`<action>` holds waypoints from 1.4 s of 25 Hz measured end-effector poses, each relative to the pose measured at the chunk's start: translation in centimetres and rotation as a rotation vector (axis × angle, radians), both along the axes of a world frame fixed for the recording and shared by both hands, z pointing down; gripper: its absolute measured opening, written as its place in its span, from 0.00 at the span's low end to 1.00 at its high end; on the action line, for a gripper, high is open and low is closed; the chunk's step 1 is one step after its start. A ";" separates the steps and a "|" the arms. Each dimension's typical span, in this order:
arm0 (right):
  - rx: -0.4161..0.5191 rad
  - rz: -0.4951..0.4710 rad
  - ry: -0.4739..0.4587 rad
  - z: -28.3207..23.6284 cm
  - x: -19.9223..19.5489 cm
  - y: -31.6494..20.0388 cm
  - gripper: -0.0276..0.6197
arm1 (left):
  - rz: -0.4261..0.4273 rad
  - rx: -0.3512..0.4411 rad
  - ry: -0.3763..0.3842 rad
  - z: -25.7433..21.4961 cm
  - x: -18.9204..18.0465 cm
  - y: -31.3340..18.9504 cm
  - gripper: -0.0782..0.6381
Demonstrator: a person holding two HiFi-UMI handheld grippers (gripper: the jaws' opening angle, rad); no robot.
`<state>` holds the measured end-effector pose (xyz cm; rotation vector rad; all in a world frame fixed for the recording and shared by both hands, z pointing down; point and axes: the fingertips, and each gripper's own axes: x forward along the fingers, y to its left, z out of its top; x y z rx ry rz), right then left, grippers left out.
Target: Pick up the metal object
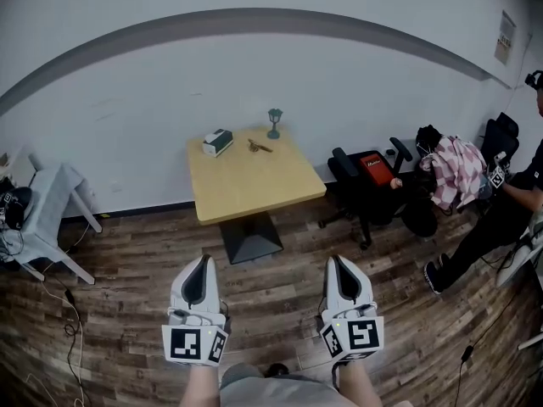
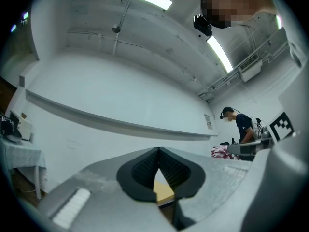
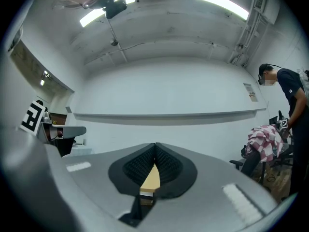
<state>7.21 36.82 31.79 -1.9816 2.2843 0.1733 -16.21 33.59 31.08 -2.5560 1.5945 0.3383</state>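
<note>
The left gripper [image 1: 202,263] and right gripper [image 1: 338,261] are hovering above wood-plank flooring [image 1: 127,329], their ribbed black pads meeting on nothing. Beyond them, a square pale-wood table [image 1: 254,189] is bearing a small box [image 1: 218,142], the thin metal object [image 1: 260,147] beside it, and a teal goblet-shaped stand [image 1: 274,123]. Print on the wall notice [image 1: 506,36] is reading too small to make out.

Square wooden table [image 1: 254,185] carries 3 things: boxy pack [image 1: 218,142], small metal object [image 1: 260,147], green goblet [image 1: 274,123].

Nothing can be read: the wall notice [image 1: 506,36] and the red patch [image 1: 376,170] on the chair [image 1: 356,195] show print too small.
</note>
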 end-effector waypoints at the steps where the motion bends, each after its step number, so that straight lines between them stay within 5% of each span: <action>1: -0.001 -0.002 -0.004 0.1 0.2 -0.2 0.05 | 0.000 -0.002 -0.002 0.1 0.2 -0.1 0.11; 12: -0.017 -0.018 -0.011 1.0 0.2 -5.1 0.05 | -0.007 -0.017 -0.020 1.0 0.6 -4.3 0.11; 35: -0.008 0.014 0.013 -0.2 -1.7 -22.4 0.05 | 0.025 -0.022 -0.014 0.6 -1.2 -22.3 0.11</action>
